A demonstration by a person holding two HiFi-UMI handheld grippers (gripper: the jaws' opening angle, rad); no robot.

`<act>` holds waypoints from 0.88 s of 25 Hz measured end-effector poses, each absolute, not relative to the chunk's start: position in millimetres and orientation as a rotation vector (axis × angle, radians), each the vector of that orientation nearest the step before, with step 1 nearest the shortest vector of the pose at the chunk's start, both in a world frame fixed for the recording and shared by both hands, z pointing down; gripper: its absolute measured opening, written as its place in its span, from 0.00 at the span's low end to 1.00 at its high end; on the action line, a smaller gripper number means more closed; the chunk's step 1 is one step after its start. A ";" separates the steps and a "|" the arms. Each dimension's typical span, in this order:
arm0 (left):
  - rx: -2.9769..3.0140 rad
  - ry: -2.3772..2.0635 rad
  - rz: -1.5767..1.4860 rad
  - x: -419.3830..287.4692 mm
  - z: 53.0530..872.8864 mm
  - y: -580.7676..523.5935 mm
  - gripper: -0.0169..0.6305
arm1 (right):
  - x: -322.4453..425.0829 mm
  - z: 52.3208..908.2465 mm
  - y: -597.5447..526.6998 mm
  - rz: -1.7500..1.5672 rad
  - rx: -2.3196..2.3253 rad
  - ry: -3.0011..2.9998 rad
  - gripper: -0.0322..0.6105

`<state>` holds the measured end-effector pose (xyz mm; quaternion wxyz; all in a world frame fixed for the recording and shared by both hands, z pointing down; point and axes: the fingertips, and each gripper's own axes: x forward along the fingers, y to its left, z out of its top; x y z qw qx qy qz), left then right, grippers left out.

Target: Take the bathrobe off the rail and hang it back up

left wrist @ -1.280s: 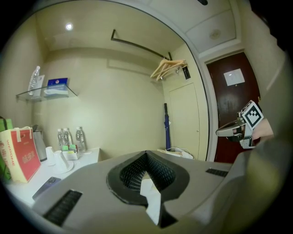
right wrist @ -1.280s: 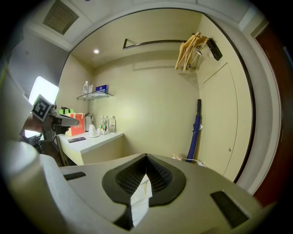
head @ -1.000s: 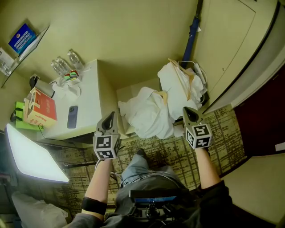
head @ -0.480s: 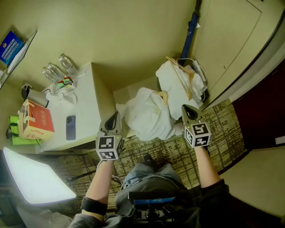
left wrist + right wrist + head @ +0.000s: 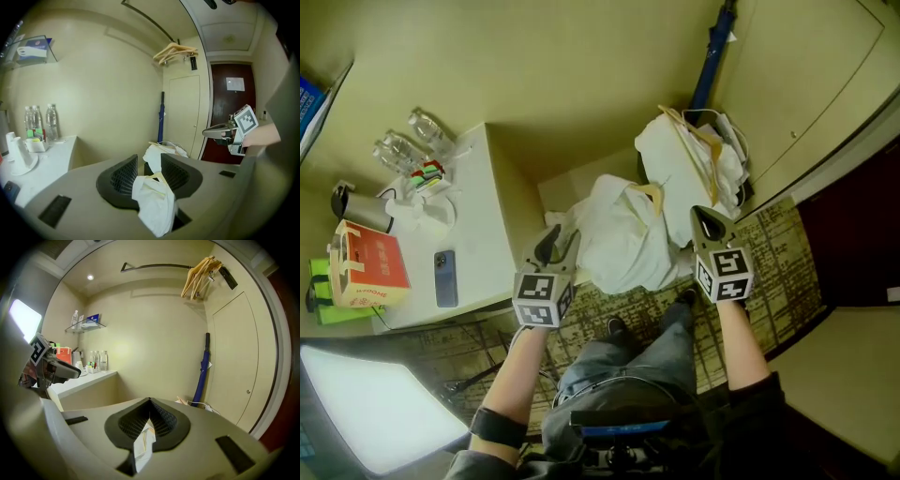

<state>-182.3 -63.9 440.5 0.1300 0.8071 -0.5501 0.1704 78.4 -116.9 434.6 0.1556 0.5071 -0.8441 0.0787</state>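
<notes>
Ok, L claw (image 5: 147,161): jaws apart, have just been opening. Only a loose white scrap (image 5: 152,201) sits between them, pads not pressing on it. R claw (image 5: 150,401): clenched, thin white slip (image 5: 143,441) nipped in the jaws, nothing of the robe. Both point toward the recess beside the counter (image 5: 487,216). Bathrobe (image 5: 614,239) is off the rail (image 5: 154,266): crumpled white heap on the low ledge (image 5: 567,187), wooden hanger (image 5: 645,195) on top of it, L claw just beside its near edge, not touching afaict. Second white heap (image 5: 680,178) w/ a second hanger (image 5: 692,141) lies behind it, near the blue umbrella (image 5: 712,56). Rail is up high, carries only bare hangers (image 5: 201,275). Handling, my guess: soft, limp, bulky cloth, prob heavy-ish for one claw; will sag and drag. The hanger is the only stiff part, so take it at the neck under the hook w/ one claw. Other claw pinches a thick fold at the collar so the robe doesn't slide off on the lift.
</notes>
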 end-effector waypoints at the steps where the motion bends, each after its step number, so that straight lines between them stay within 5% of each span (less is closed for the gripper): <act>1: 2.341 -1.589 0.496 -179.0 443.6 -71.1 0.28 | 76.1 439.3 -125.0 0.224 1.446 -2.417 0.08; 7: 2.282 -1.477 0.495 -138.3 493.6 -101.4 0.38 | 68.2 475.4 -169.0 0.233 1.387 -2.431 0.08; 22: 2.071 -1.151 0.509 -24.4 741.7 -201.2 0.44 | 86.5 639.4 -266.6 0.256 1.360 -2.404 0.08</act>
